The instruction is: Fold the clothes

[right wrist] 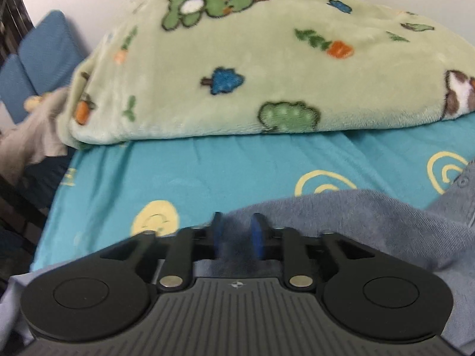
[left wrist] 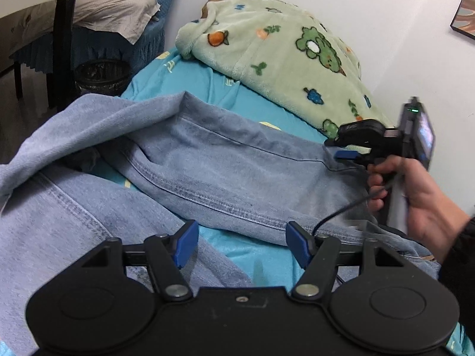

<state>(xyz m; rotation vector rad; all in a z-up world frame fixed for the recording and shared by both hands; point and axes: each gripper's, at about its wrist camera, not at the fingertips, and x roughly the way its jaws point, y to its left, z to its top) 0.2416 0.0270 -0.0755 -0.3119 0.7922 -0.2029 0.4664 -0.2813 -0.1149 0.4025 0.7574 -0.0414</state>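
A pair of light blue jeans (left wrist: 225, 163) lies spread and partly folded over on the turquoise bed sheet (left wrist: 190, 74). My left gripper (left wrist: 242, 241) is open and empty, hovering just above the near hem of a jeans leg. My right gripper (left wrist: 341, 154) shows at the right of the left wrist view, held in a hand, pinching the far edge of the jeans. In the right wrist view, the right gripper (right wrist: 237, 234) has its blue pads closed on a bunch of denim (right wrist: 341, 216).
A bunched green fleece blanket (left wrist: 276, 47) with cartoon prints lies at the back of the bed against the white wall (left wrist: 386, 14). A blue chair (left wrist: 98, 29) with beige cloth and a black bin (left wrist: 101, 74) stand beyond the bed's left edge.
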